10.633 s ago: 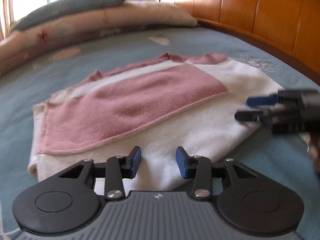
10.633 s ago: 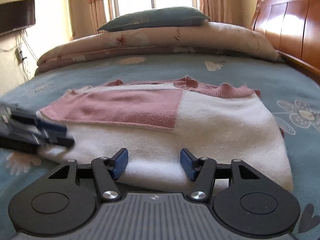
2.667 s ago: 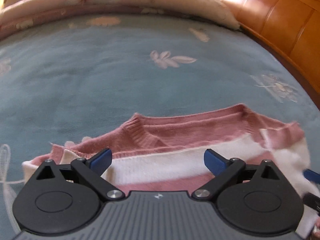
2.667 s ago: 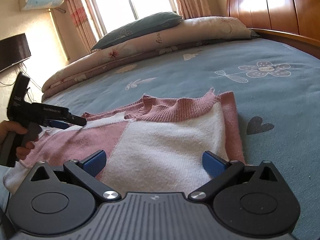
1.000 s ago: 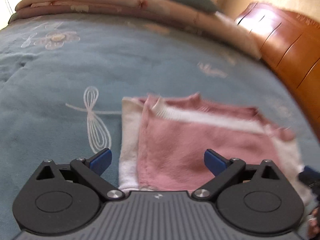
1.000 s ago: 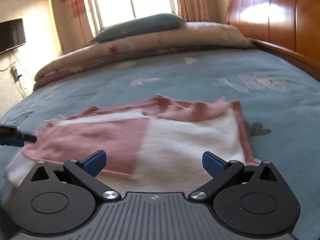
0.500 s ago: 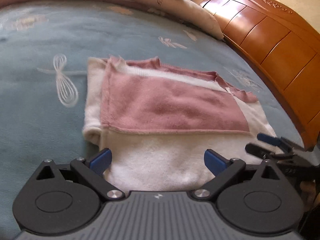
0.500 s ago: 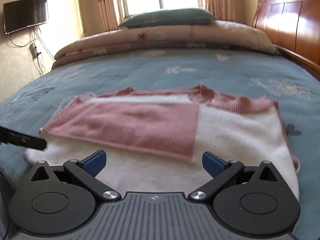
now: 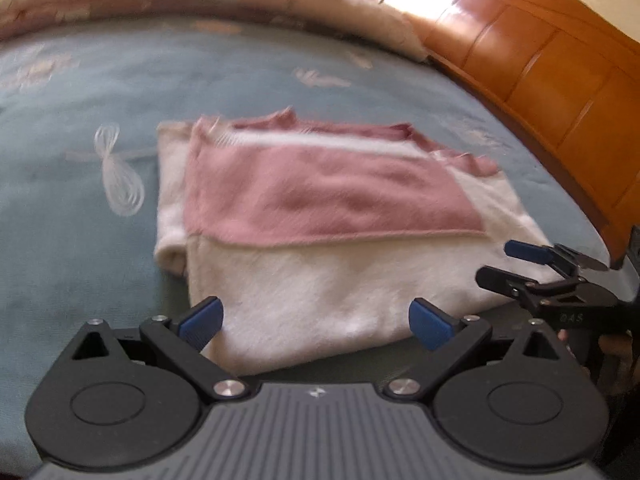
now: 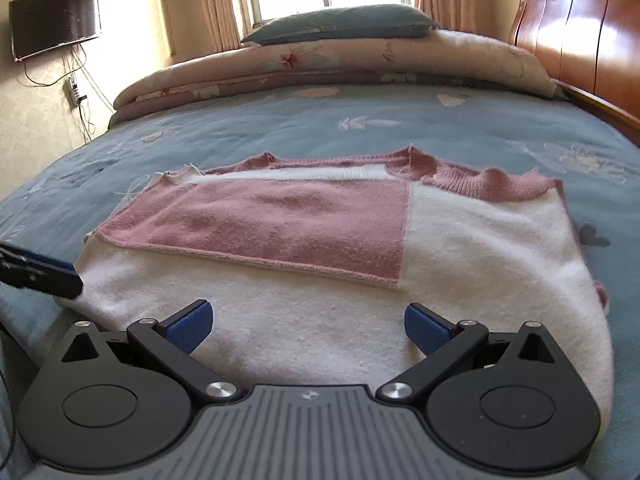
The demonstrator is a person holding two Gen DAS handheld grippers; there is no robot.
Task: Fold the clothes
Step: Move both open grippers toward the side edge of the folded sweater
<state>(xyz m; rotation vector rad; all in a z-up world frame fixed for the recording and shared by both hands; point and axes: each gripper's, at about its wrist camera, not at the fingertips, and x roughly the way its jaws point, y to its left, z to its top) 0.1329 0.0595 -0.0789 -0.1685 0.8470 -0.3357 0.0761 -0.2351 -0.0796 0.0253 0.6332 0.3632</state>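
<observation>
A pink and white sweater (image 9: 320,216) (image 10: 320,240) lies folded flat on the blue bedspread, pink sleeve panel on top, ribbed collar at the far side. My left gripper (image 9: 316,320) is open at the sweater's near white edge, nothing between its fingers. My right gripper (image 10: 308,326) is open too, hovering over the near white hem. In the left wrist view the right gripper (image 9: 520,268) shows at the sweater's right corner. In the right wrist view the left gripper's fingers (image 10: 44,270) show at the sweater's left corner.
The blue floral bedspread (image 10: 400,124) stretches around the sweater. A rolled quilt (image 10: 340,64) with a grey-green pillow (image 10: 340,28) lies at the far end. A wooden headboard (image 9: 540,60) runs along the right. A TV (image 10: 54,22) hangs on the left wall.
Both grippers have pulled back to the sweater's near edge. They were narrower 10.6 s ago and stand wide open now. The sweater lies as it did half a second ago.
</observation>
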